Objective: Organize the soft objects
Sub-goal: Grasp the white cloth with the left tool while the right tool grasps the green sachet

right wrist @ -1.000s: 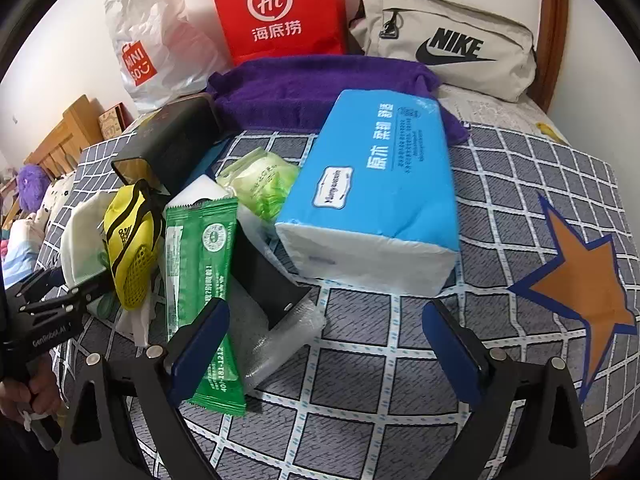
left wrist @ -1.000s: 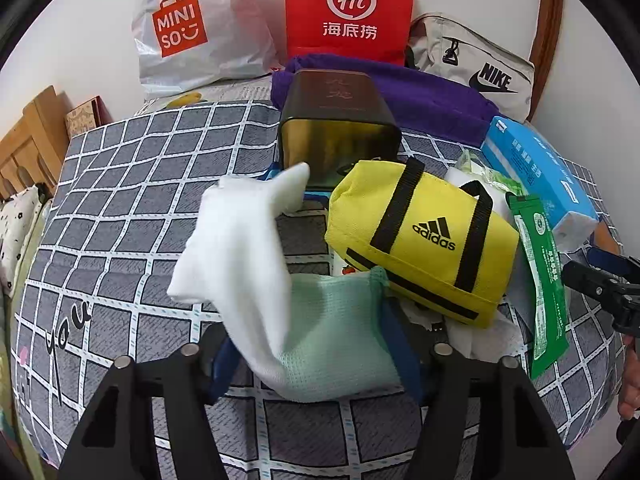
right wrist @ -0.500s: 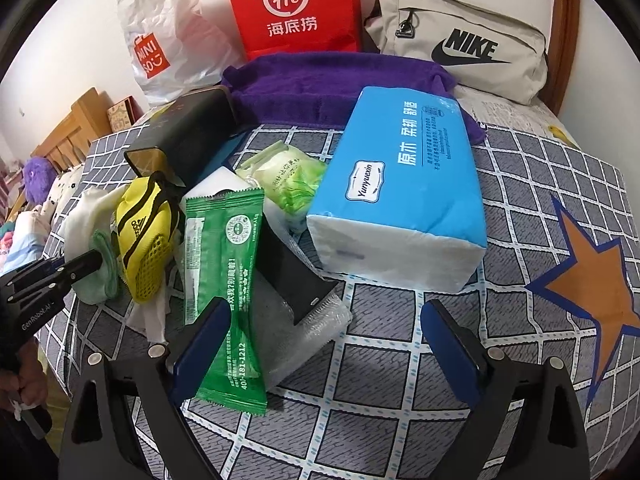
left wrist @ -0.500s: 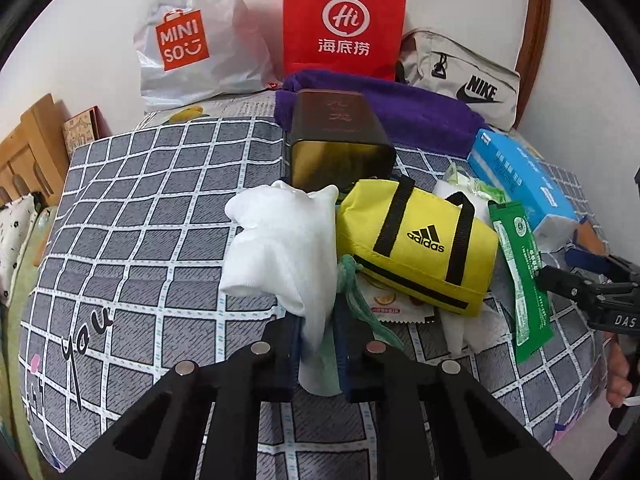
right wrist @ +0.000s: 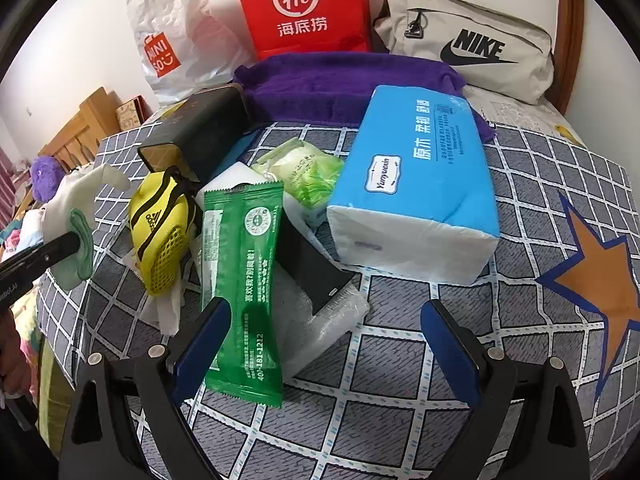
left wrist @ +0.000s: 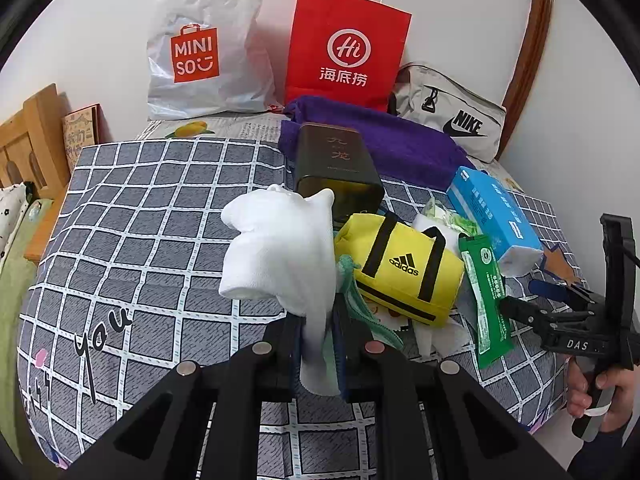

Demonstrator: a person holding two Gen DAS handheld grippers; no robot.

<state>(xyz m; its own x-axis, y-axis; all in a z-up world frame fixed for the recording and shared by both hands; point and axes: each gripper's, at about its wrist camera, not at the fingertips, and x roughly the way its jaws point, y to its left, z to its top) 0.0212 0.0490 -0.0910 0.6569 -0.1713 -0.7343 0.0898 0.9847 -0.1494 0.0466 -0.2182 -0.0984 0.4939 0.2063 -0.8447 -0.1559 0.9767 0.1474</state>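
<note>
Clamped now where they stood wide a second ago, the left gripper fingers have just been closing and pinch the fluffy white cloth and pale green mesh pouch, bunched low in frame centre. Behind sits the boxy yellow bag on the checked bed. Right gripper fingers gape, empty, above the glossy green sachet.

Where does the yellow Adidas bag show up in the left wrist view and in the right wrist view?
Left wrist view: the yellow Adidas bag lies right of centre, just right of the white cloth pinched in the left tool.
Right wrist view: the bag sits at the left, seen end-on, left of the green sachet.
Shared landmark: the red paper bag at the back wall.
</note>
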